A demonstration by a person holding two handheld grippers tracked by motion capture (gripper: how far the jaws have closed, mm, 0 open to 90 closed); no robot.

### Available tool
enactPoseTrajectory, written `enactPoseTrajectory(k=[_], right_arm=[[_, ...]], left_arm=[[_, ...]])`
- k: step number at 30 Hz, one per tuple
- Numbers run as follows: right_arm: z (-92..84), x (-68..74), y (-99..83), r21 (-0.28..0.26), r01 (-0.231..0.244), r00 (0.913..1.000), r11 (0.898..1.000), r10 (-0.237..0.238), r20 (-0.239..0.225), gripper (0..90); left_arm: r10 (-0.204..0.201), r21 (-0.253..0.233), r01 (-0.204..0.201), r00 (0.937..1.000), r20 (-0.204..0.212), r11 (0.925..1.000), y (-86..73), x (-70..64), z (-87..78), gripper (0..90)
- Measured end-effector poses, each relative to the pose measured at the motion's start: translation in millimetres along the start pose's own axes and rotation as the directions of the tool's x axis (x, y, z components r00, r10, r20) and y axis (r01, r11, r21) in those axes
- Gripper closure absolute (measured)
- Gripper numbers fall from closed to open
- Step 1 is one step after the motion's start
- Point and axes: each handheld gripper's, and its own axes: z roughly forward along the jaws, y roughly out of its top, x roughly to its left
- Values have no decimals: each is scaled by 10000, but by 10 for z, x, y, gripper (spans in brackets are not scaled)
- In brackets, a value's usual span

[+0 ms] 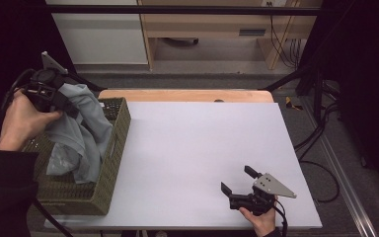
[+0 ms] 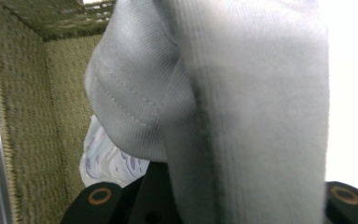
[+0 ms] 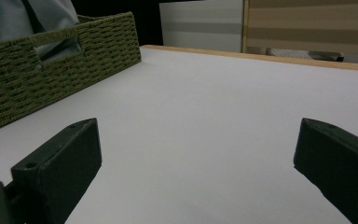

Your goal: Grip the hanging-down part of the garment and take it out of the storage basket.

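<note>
left gripper (image 1: 65, 102) was clenched on a grey garment (image 1: 86, 131), lifted partly out of the woven basket (image 1: 109, 168) at the table's (image 1: 202, 148) left edge; right gripper (image 1: 238, 183) sat released, jaws wide, low over bare table near the front. step looked like pulling the garment out; next it needed raising clear and carrying over. left gripper view showed a patterned cloth (image 2: 103, 161) underneath, hidden from above

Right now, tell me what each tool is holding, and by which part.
The left tool is shut on the grey cloth at a bunched upper fold, lifting it over the basket. The right tool is open and holds nothing.
</note>
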Motion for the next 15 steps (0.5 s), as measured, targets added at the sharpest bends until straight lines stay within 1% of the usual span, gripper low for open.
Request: enactPoseTrajectory(k=[1, 2, 3, 5, 6, 7, 8, 9, 10, 13, 14, 15], right_arm=[[0, 0, 0, 0, 0, 10000, 10000, 0, 0, 11], [17, 7, 11, -37, 39, 10000, 10000, -39, -58, 12], [17, 7, 11, -37, 39, 10000, 10000, -39, -58, 12], [29, 15, 24, 24, 89, 9999, 10000, -89, -108, 13], [50, 30, 40, 19, 173, 9996, 9998, -172, -225, 14], [63, 40, 50, 12, 175, 9995, 9998, -174, -269, 15], [63, 40, 50, 12, 175, 9995, 9998, -174, -269, 15], [77, 51, 61, 24, 162, 9994, 9999, -162, -319, 15], [109, 73, 92, 33, 129, 9989, 9999, -128, -458, 16], [157, 100, 148, 21, 170, 9980, 9999, -169, -603, 18], [180, 115, 171, -30, 160, 9976, 9999, -162, -679, 18], [199, 129, 195, -52, 177, 9968, 9998, -180, -775, 19]], left_arm=[[0, 0, 0, 10000, 0, 10000, 0, 0, 0, 831], [5, -118, -5, 10000, -6, 9999, -2, 4, -59, 831], [5, -118, -5, 10000, -6, 9999, -2, 4, -59, 831], [7, -192, -8, 10000, -37, 9998, 1, 7, -114, 831], [16, -278, -18, 10000, -72, 9996, 2, 6, -143, 831], [15, -403, -16, 10000, -29, 9992, 8, 11, -209, 831], [15, -403, -16, 10000, -29, 9992, 8, 11, -209, 831], [-16, -464, 14, 10000, -49, 9989, 13, 7, -245, 831], [27, -558, -34, 9999, -130, 9984, 24, -3, -295, 832], [66, -579, -75, 9998, -164, 9983, 37, -23, -341, 832], [102, -661, -117, 9997, -230, 9977, 49, -48, -391, 832], [114, -706, -128, 9997, -192, 9974, 51, -53, -418, 832]])
